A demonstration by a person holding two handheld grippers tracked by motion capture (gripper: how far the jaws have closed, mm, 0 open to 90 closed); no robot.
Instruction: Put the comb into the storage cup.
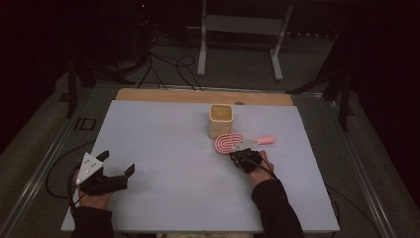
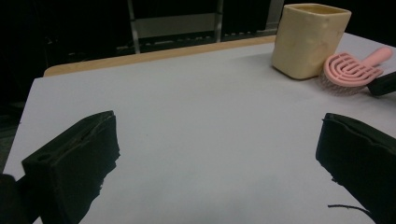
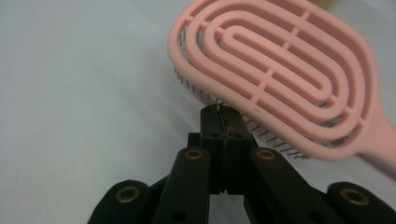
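Note:
A pink vented hairbrush lies bristles down on the white table top, its handle pointing right, just in front of a cream square cup. My right gripper is shut, its jaws pressed together, with the tips at the near rim of the brush head, against the bristles. In the right gripper view the closed tips hold nothing that I can see. My left gripper stands open over the front left of the table, far from the brush and the cup.
A wooden strip runs along the table's far edge. Beyond it, cables lie on the floor near a white metal stand. Dark tripod legs stand on both sides of the table.

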